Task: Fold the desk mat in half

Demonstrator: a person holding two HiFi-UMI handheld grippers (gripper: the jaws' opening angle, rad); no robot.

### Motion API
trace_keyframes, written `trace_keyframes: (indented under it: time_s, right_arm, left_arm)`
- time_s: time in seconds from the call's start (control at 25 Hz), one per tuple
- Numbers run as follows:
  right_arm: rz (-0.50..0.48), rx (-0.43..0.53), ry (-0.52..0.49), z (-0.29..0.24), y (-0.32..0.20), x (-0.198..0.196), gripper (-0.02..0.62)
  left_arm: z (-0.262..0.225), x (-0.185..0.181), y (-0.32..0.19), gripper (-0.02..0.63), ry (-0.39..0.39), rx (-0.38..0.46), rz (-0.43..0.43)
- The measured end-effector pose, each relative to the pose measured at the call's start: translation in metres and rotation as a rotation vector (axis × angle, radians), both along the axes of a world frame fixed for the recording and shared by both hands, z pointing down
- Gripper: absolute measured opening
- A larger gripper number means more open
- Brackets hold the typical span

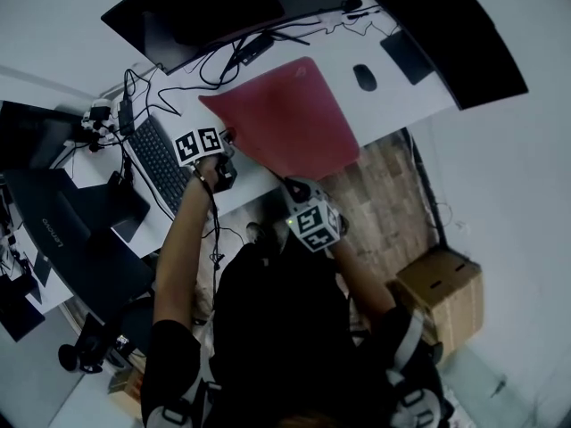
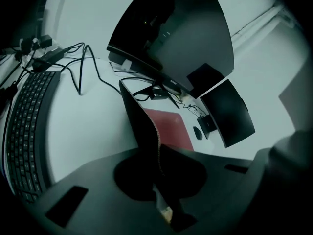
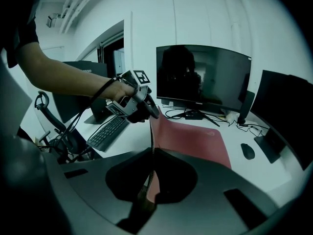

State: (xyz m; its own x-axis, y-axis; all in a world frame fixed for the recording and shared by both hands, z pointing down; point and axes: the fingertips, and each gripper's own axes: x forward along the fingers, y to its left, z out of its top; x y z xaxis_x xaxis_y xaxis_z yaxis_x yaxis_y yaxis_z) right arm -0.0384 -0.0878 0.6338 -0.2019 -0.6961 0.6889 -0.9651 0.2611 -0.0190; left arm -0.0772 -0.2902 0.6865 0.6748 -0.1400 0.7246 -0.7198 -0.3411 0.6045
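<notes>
The left gripper point(image 1: 227, 141) and right gripper point(image 1: 288, 185) each pinch 1 near corner of the red mat point(image 1: 290, 114), lifting that edge, seemingly to fold it over.

Person wears black short-sleeved top point(image 1: 268, 328). Dark housings on left gripper point(image 1: 228, 139) and right gripper point(image 1: 290, 185), each topped by a white cube point(image 1: 198, 144) printed with black square markers. Thin black cable point(image 1: 215, 226) trails along left forearm.

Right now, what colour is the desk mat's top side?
The desk mat is red on top; the right gripper view shows it best.
</notes>
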Motion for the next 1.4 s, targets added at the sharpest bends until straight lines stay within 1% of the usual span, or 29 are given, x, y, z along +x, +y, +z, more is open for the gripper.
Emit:
trace_keyframes:
  time_s: [0.24,0.32,0.52,0.64,0.84,0.96,1.16,1.4]
  right_arm:
    - [0.089,0.023,0.01,-0.016,0.006,0.028,0.018]
    - [0.101,0.035,0.013,-0.017,0.008,0.037,0.018]
    - [0.107,0.044,-0.04,-0.024,0.014,0.053,0.018]
    - [0.103,0.052,-0.056,-0.026,0.014,0.073,0.018]
    - [0.121,0.057,-0.087,-0.025,0.017,0.105,0.018]
    - [0.132,0.063,-0.096,-0.026,0.02,0.121,0.019]
    - [0.169,0.066,-0.101,-0.028,0.026,0.148,0.018]
    - [0.245,0.064,-0.095,-0.027,0.034,0.183,0.019]
  left_arm:
    - [-0.026,0.036,0.004,0.023,0.046,0.036,0.035]
    - [-0.032,0.049,0.004,0.023,0.056,0.044,0.048]
    - [-0.039,0.079,0.006,0.023,0.057,0.054,0.045]
    - [-0.042,0.099,0.005,0.023,0.065,0.049,0.028]
    - [-0.046,0.133,0.007,0.023,0.043,0.069,0.04]
    - [-0.049,0.152,0.009,0.023,0.051,0.072,0.034]
    - [-0.055,0.182,0.015,0.023,0.081,0.067,0.032]
    - [-0.055,0.228,0.023,0.023,0.108,0.061,0.074]
